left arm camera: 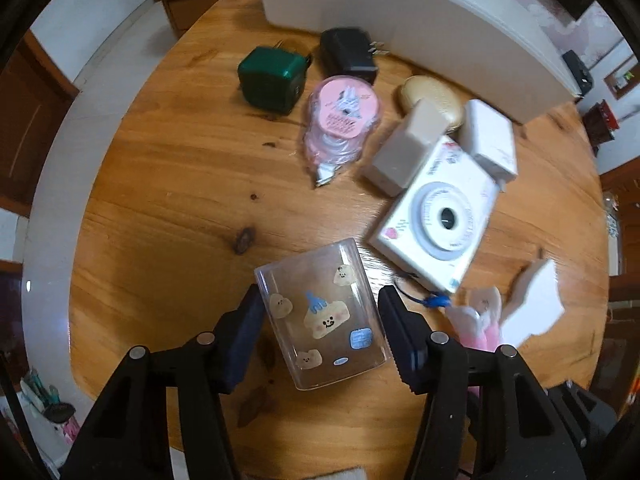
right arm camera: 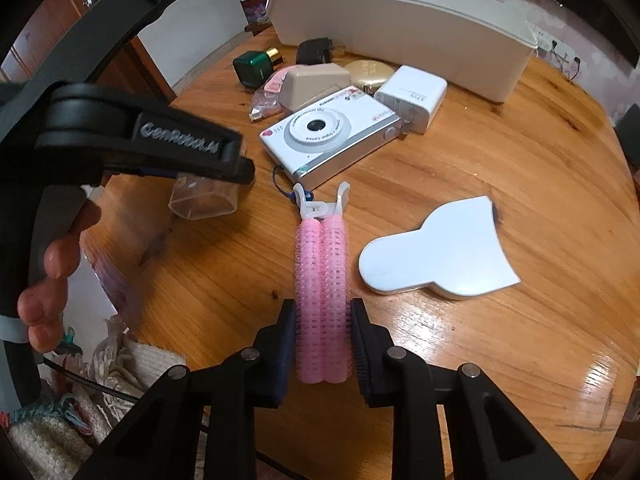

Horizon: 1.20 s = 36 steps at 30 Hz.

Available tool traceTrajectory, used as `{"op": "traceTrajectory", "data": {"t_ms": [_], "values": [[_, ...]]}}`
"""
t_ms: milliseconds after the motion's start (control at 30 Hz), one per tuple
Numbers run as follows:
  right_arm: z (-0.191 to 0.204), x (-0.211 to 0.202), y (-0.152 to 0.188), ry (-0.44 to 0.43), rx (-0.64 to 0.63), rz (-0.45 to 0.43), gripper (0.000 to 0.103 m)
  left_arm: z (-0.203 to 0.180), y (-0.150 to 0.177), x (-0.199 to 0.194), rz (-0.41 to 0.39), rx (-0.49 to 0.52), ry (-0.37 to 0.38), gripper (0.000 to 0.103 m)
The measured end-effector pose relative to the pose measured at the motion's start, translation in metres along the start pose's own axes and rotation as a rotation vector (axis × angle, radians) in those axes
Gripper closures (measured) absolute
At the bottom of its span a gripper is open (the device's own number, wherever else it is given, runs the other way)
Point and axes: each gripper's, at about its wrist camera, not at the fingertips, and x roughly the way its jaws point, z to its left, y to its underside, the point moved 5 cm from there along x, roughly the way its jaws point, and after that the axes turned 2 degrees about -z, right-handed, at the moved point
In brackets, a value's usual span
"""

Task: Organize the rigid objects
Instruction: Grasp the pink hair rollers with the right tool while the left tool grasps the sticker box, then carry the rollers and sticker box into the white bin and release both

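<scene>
My left gripper [left arm camera: 320, 320] is shut on a clear plastic box with cartoon stickers [left arm camera: 322, 312], held just above the round wooden table [left arm camera: 168, 184]. In the right wrist view the box [right arm camera: 204, 200] hangs under the left gripper [right arm camera: 224, 160]. My right gripper [right arm camera: 323, 344] is shut on a pink hair roller clip [right arm camera: 323, 280] that points away from me. A white toy camera [left arm camera: 436, 216] [right arm camera: 332, 136] lies mid-table. Behind it sit a beige block [left arm camera: 404, 144], a white charger [left arm camera: 490, 140], a gold compact [left arm camera: 436, 100], a pink packet [left arm camera: 344, 116], a green cube [left arm camera: 272, 80] and a black adapter [left arm camera: 350, 54].
A long white bin [right arm camera: 400, 28] stands at the table's far edge. A flat white vase-shaped board [right arm camera: 436, 248] lies right of the roller. Woven cloth [right arm camera: 120, 368] sits off the table's near left edge.
</scene>
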Motion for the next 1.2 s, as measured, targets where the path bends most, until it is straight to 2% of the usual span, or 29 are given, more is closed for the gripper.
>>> {"op": "traceTrajectory", "data": {"t_ms": [233,367,633,867,1067,1200], "values": [[-0.006,-0.032,-0.004,0.012,0.026,-0.050,0.077,-0.023,-0.007,-0.060,-0.135,0.123,0.047,0.042],[-0.019,-0.070,-0.027,0.023,0.048,-0.116,0.077,-0.032,-0.023,-0.095,-0.220,0.195,0.051,0.042],[-0.039,-0.176,-0.110,0.021,0.073,-0.314,0.077,-0.052,-0.077,-0.160,-0.415,0.336,-0.004,0.042],[-0.049,-0.237,-0.176,0.048,0.078,-0.415,0.077,-0.051,-0.122,-0.189,-0.517,0.363,-0.019,0.042],[-0.059,-0.236,-0.226,0.069,0.111,-0.405,0.077,-0.052,-0.159,-0.195,-0.572,0.362,-0.045,0.042],[-0.069,-0.215,-0.252,0.095,0.139,-0.384,0.077,-0.056,-0.196,-0.171,-0.558,0.345,-0.038,0.042]]}}
